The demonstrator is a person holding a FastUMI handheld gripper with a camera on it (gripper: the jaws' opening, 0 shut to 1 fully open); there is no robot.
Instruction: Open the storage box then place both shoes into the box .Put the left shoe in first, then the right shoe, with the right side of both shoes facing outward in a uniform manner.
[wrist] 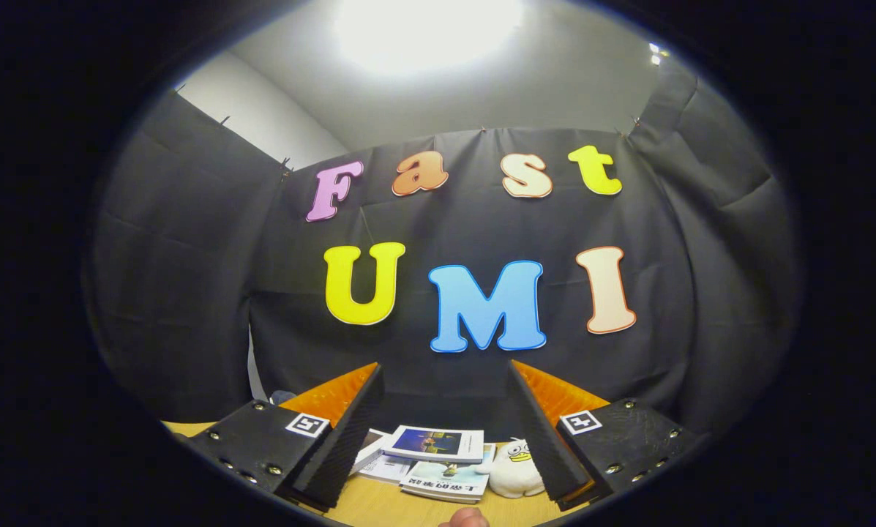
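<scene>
Gripper (445, 432): fingers spread apart, holding nothing — raised toward the booth wall.
Progress: cannot tell — booklets (438, 457) and plush toy (514, 468) lie beyond the fingers.

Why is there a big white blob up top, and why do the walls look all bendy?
In the gripper view, a ceiling light glares white; the fisheye lens curves the black cloth wall; the open gripper frames a sharp stack of booklets and a white plush toy on the wooden table.
</scene>
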